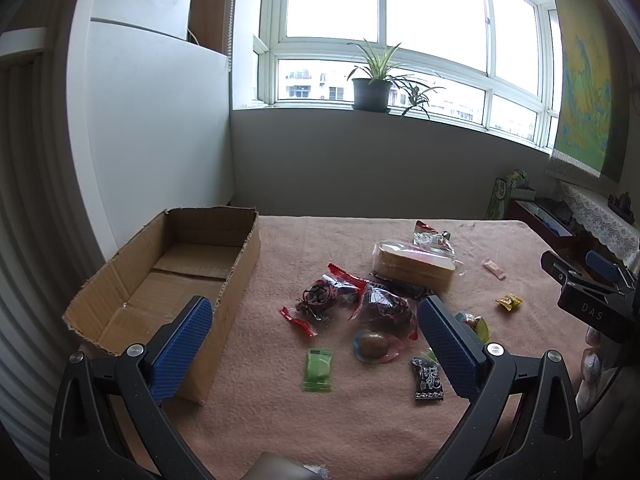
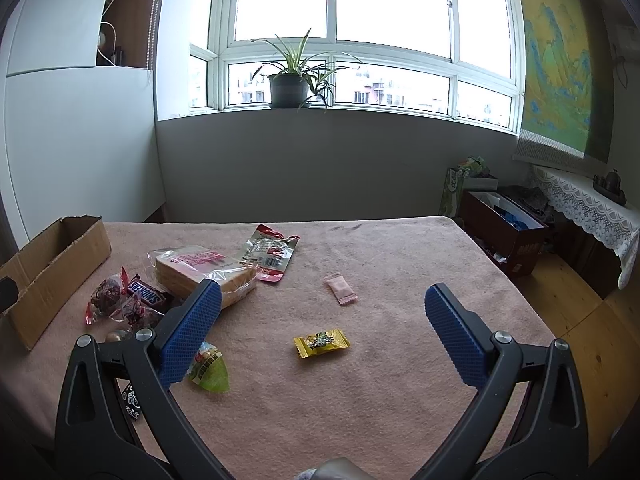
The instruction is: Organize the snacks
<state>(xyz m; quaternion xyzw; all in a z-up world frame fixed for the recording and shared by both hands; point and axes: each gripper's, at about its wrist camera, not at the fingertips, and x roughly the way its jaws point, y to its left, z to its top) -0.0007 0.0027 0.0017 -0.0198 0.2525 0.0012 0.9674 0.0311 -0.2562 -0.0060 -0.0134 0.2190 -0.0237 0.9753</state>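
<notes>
An empty cardboard box [image 1: 168, 276] stands at the table's left, also in the right wrist view [image 2: 52, 268]. Snacks lie scattered on the pink cloth: a bagged bread loaf [image 1: 416, 268] [image 2: 200, 272], red-wrapped dried fruit packs [image 1: 320, 300], a Snickers bar [image 2: 148, 296], a green packet [image 1: 318, 369], a black packet [image 1: 427, 379], a yellow candy [image 2: 321, 343] [image 1: 509, 302], a pink candy [image 2: 340, 288]. My left gripper [image 1: 314, 344] is open above the snack pile. My right gripper [image 2: 320, 336] is open, the yellow candy between its fingers; it shows in the left wrist view [image 1: 588, 292].
A foil snack pouch [image 2: 272, 254] lies behind the bread. A green jelly cup [image 2: 210, 372] sits by my right gripper's left finger. The table's right edge drops to a wooden floor [image 2: 580, 320] with a dark red box [image 2: 504, 232].
</notes>
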